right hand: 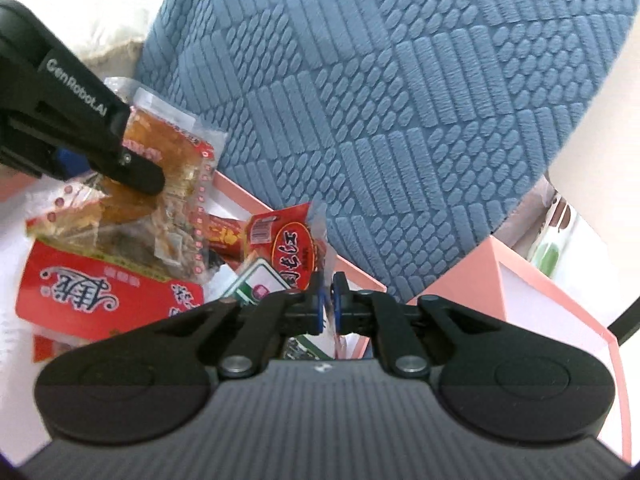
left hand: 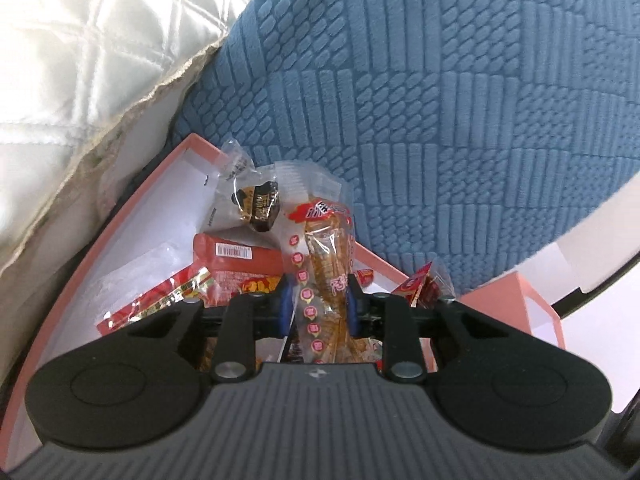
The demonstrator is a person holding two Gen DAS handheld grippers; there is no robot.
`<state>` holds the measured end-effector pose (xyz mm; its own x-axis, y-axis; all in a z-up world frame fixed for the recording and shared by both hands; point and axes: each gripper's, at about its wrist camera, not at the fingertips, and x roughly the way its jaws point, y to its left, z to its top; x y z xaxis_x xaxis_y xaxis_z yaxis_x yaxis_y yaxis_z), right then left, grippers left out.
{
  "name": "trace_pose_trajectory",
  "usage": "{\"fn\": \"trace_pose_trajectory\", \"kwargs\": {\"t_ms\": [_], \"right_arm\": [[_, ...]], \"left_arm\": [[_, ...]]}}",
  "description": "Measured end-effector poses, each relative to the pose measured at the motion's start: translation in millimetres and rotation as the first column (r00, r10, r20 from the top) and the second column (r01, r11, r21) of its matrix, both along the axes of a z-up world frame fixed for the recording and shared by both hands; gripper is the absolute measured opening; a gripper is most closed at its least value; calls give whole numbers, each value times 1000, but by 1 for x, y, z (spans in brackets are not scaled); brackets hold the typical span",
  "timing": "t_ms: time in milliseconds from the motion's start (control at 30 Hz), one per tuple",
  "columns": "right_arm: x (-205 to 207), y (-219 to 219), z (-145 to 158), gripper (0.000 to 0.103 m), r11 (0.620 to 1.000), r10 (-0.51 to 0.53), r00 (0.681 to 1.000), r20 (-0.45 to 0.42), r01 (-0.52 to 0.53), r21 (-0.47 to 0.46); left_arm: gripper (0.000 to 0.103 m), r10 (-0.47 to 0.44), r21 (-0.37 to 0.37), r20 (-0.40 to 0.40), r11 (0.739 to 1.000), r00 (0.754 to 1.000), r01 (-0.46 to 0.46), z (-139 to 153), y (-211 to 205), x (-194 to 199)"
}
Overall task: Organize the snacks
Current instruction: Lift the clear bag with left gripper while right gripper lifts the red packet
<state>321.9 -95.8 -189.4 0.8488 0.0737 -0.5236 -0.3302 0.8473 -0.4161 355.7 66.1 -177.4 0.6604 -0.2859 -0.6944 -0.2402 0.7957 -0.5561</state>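
Gripping a clear packet of orange-brown snack (left hand: 326, 280), the left tongs (left hand: 318, 300) have their blue pads pressed on either side of its lower half, and the packet stands up past the tips. Beyond and below the tongs lies a pink box (left hand: 132, 216) with white inner walls, holding a red bar-coded packet (left hand: 236, 256) to the left of the tips and a small dark wrapped sweet (left hand: 260, 204) just past them. A blue textured cushion (left hand: 460, 100) fills the far side, and a white quilted cover (left hand: 80, 60) lies off to the left. To lift well, I would keep the squeeze firm but low, since the slick film could slide out.

From the right wrist, the right tongs (right hand: 328, 300) are all but closed, pinching the thin clear edge of a red packet with an oval label (right hand: 292, 252) that rises just ahead of the tips. Left of them a big red box with white lettering (right hand: 104, 296) lies flat, and the left tongs (right hand: 140, 172) come in from the upper left, clamped on the clear snack packet (right hand: 176, 184). A second pink box (right hand: 532, 280) sits to the right (probably where sorted pieces go). Such a slim hold on a seam may tear or slip, so a steady, unhurried carry seems wise.
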Motion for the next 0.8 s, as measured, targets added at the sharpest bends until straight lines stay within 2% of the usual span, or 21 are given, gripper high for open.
{"fn": "trace_pose_trajectory", "kwargs": {"t_ms": [400,667,800], "right_arm": [[-39,-12,24,8,989,-20,1000,19,17,147],[-70,-34,31,8,957,-48,999,-18,51,285],[-81,-42,31,7,944,-58,998,-29,65,323]], "left_arm": [[29,12,21,22,1000,1000,-12,16,-10,-41],[29,17,35,36,999,999,-18,22,-19,-60],[29,1,45,46,999,999,-3,25,-25,-68]]}}
